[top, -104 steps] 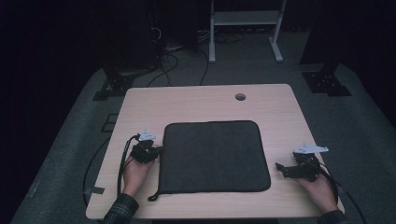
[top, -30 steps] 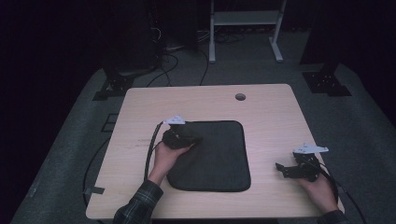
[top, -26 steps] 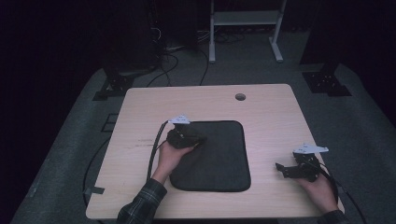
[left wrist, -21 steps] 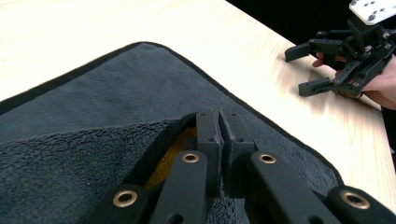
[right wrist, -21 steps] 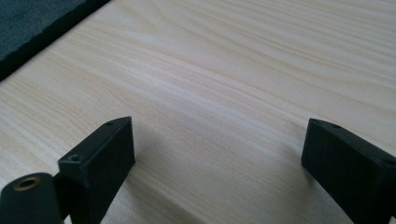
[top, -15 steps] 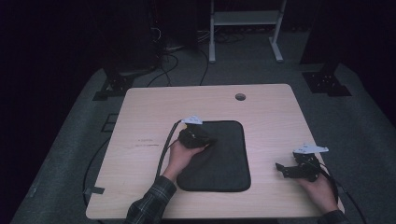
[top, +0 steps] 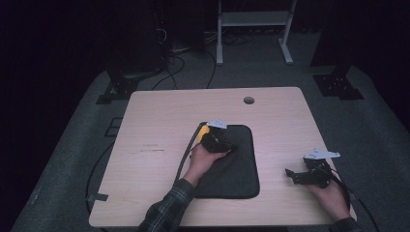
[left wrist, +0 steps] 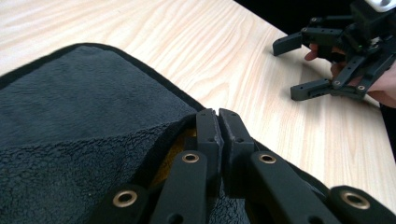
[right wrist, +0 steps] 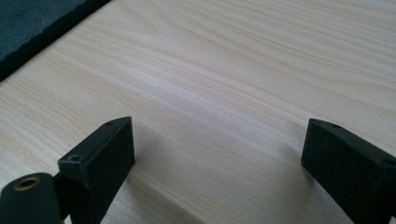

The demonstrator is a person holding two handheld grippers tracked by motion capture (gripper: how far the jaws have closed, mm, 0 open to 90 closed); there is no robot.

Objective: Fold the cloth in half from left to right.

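Cloth point(top: 231, 162), dark grey and fleecy with a black bound edge, lies near the middle of the table point(top: 159, 121), folded over on itself so that its long axis now runs away from the person, toward the table's far edge. The left gripper point(top: 227, 145) sits on top of it near the far end, jaws clenched on the folded-over edge; in the left gripper view the two black jaws meet tip to tip with the lifted hem point(left wrist: 163, 135) pinched between them and a flash of yellow showing beneath the flap. The coming move turns on this: the carried edge lies just short of the cloth's right-hand border, so laying it down edge to edge probably needs only a short further travel toward the right gripper's side.

The right gripper point(top: 296, 175) rests well apart, on bare wood near the table's right front corner, its jaws spread wide with nothing between them; the right gripper view shows wood grain between its jaws and a corner of the cloth point(right wrist: 32, 18) far off. The left hand is plainly the nearer.

Hard to make out: the left hand point(top: 205, 159) and forearm cover the cloth's left side, so how neatly the layers line up there cannot be told, nor what the yellow part is.
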